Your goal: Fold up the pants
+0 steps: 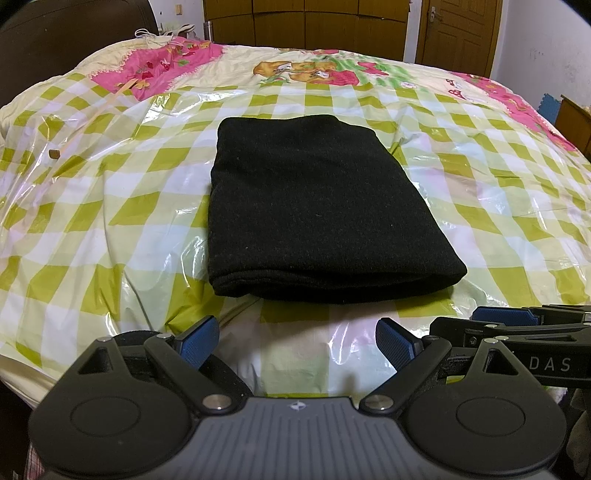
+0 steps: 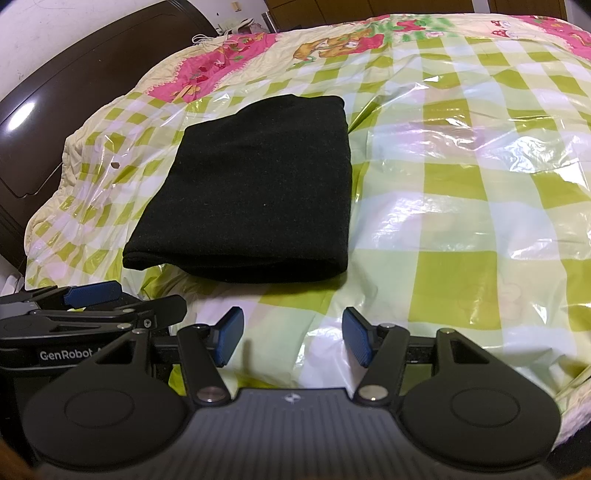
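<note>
The black pants (image 1: 317, 206) lie folded into a thick rectangle on the bed, its folded edge toward me; they also show in the right wrist view (image 2: 255, 184). My left gripper (image 1: 297, 341) is open and empty, just short of the near edge of the pants. My right gripper (image 2: 291, 338) is open and empty, near the pants' right front corner. Each gripper shows from the side in the other's view: the right gripper (image 1: 517, 325) at the right, the left gripper (image 2: 92, 299) at the left.
The bed has a green-and-white checked quilt (image 1: 110, 192) under crinkled clear plastic sheeting (image 2: 461, 155). A dark wooden headboard (image 2: 74, 85) stands at the left. Wooden wardrobe doors (image 1: 314, 22) and a door (image 1: 458, 29) stand beyond the bed.
</note>
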The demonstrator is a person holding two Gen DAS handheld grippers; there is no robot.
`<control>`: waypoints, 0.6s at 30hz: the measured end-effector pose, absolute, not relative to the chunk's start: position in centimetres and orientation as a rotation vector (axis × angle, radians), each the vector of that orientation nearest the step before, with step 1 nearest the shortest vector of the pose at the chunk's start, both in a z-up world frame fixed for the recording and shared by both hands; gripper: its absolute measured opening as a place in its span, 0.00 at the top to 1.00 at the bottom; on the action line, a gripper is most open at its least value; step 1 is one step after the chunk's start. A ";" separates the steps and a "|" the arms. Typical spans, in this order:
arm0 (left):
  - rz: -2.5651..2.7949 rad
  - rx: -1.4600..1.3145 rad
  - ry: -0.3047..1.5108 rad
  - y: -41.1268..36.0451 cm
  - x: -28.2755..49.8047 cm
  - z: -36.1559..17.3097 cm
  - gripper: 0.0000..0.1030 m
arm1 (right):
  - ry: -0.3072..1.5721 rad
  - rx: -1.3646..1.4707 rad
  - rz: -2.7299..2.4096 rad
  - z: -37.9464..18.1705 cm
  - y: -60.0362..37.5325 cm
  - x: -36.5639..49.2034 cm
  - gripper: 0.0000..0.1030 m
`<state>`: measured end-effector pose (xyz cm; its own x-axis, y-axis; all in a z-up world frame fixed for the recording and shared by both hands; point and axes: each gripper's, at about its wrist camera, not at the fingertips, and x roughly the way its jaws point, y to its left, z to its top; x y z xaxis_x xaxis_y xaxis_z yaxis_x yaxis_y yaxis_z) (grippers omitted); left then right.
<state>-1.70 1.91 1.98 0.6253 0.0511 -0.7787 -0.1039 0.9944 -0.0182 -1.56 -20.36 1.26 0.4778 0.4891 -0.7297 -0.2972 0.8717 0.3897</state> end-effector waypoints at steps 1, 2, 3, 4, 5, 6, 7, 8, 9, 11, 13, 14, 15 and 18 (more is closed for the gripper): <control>0.089 -0.063 0.891 1.9 -1.7 2.0 0.01 | 0.959 0.221 0.485 1.3 -20.4 -1.6 0.41; 0.089 -0.063 0.891 1.9 -1.7 2.0 0.01 | 0.960 0.221 0.485 1.3 -20.4 -1.6 0.41; 0.089 -0.064 0.891 1.9 -1.7 2.0 0.01 | 0.960 0.221 0.485 1.3 -20.4 -1.6 0.41; 0.089 -0.064 0.891 1.9 -1.7 2.0 0.01 | 0.960 0.222 0.485 1.3 -20.4 -1.6 0.41; 0.089 -0.063 0.891 1.9 -1.7 2.0 0.01 | 0.960 0.222 0.485 1.3 -20.4 -1.6 0.41; 0.089 -0.063 0.891 1.9 -1.7 2.0 0.01 | 0.960 0.221 0.485 1.2 -20.4 -1.6 0.41; 0.089 -0.063 0.892 1.9 -1.7 2.0 0.01 | 0.960 0.221 0.485 1.2 -20.4 -1.5 0.41; 0.089 -0.064 0.892 1.9 -1.7 2.0 0.01 | 0.960 0.221 0.485 1.2 -20.4 -1.6 0.41; 0.088 -0.064 0.892 1.9 -1.7 1.9 0.01 | 0.960 0.221 0.485 1.2 -20.4 -1.5 0.41; 0.088 -0.064 0.892 1.9 -1.7 1.8 0.01 | 0.960 0.221 0.485 1.2 -20.4 -1.6 0.41; 0.088 -0.064 0.892 1.9 -1.7 1.8 0.01 | 0.960 0.221 0.485 1.2 -20.4 -1.5 0.41; 0.088 -0.064 0.892 1.9 -1.7 1.9 0.01 | 0.960 0.221 0.485 1.2 -20.4 -1.5 0.41; 0.088 -0.065 0.893 1.9 -1.7 1.8 0.01 | 0.960 0.221 0.485 1.2 -20.4 -1.5 0.41; 0.088 -0.063 0.892 1.9 -1.7 1.8 0.02 | 0.960 0.221 0.485 1.2 -20.4 -1.5 0.41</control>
<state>-1.73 1.93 1.77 0.6248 0.0506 -0.7791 -0.1032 0.9945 -0.0181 -1.54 -20.37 1.23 0.4775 0.4892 -0.7298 -0.2976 0.8716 0.3896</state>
